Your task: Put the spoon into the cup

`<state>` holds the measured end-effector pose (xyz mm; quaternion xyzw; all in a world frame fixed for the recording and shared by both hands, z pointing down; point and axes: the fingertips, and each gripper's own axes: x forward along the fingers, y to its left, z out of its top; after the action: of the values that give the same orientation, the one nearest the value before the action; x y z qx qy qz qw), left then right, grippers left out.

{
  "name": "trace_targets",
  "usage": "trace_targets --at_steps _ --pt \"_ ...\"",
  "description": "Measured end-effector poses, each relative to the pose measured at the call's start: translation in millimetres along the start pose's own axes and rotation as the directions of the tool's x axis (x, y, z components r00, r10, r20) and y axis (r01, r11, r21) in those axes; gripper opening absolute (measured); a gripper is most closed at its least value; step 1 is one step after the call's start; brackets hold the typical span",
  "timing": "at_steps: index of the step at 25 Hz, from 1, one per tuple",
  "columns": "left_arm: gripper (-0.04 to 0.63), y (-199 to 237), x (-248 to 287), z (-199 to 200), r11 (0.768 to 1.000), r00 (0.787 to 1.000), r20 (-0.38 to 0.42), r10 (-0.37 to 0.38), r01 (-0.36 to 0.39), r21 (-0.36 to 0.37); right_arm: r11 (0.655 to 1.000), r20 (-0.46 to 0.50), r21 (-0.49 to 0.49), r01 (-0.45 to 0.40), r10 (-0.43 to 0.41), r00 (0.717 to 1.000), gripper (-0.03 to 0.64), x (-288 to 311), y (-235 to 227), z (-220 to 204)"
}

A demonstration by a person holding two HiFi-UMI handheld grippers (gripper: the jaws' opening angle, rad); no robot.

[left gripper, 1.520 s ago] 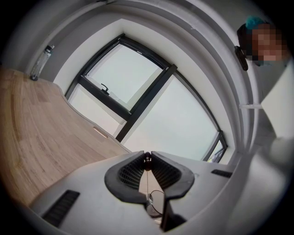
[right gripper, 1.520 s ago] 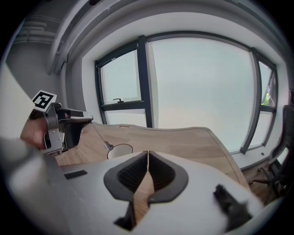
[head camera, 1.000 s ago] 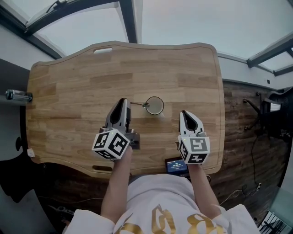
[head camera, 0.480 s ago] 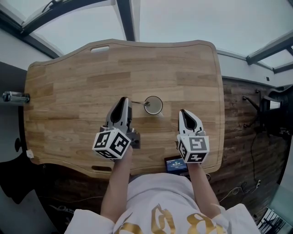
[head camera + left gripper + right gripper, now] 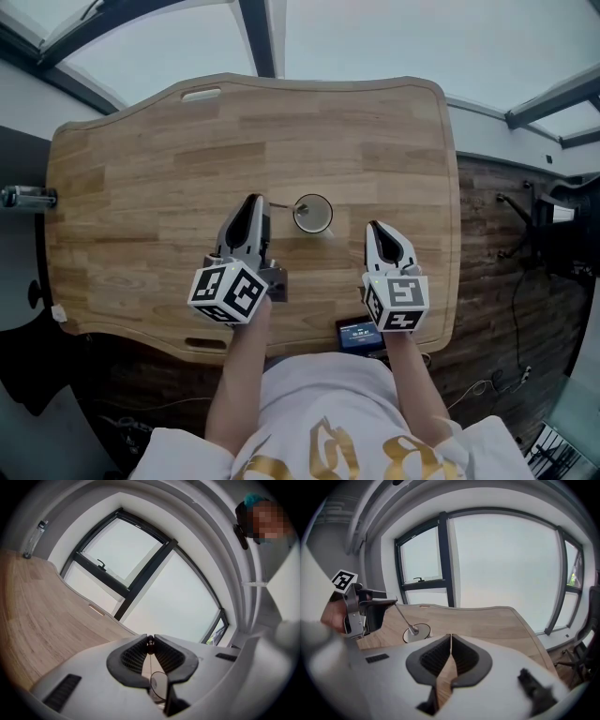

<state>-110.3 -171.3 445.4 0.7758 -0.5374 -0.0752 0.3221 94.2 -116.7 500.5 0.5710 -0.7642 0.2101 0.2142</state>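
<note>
Though barely shifted since a second ago, spoon (image 5: pixel 284 207) pinched by its handle in tight-closed left gripper (image 5: pixel 251 202) jaws, bowl just ahead, inside cup (image 5: pixel 319 216). Right gripper (image 5: pixel 379 229) jaws together, empty. Release probably next.

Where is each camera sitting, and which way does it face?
Head view: on the person's head, looking steeply down at the table; shows both forearms, the left gripper and the right gripper.
Left gripper view: on the left gripper, facing the window along jaws shut on the spoon.
Right gripper view: on the right gripper, facing across the table to the window; jaws shut, empty; left gripper at picture left.
Shared: head and right gripper views both show the spoon slanting to the cup.
</note>
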Motion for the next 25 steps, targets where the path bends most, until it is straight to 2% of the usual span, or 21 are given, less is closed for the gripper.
trace_targets --at_steps 25 --pt "0.054 2 10 -20 1.000 0.999 -0.043 -0.003 0.003 -0.009 1.000 -0.027 0.003 -0.003 0.004 1.000 0.032 9 -6 -11"
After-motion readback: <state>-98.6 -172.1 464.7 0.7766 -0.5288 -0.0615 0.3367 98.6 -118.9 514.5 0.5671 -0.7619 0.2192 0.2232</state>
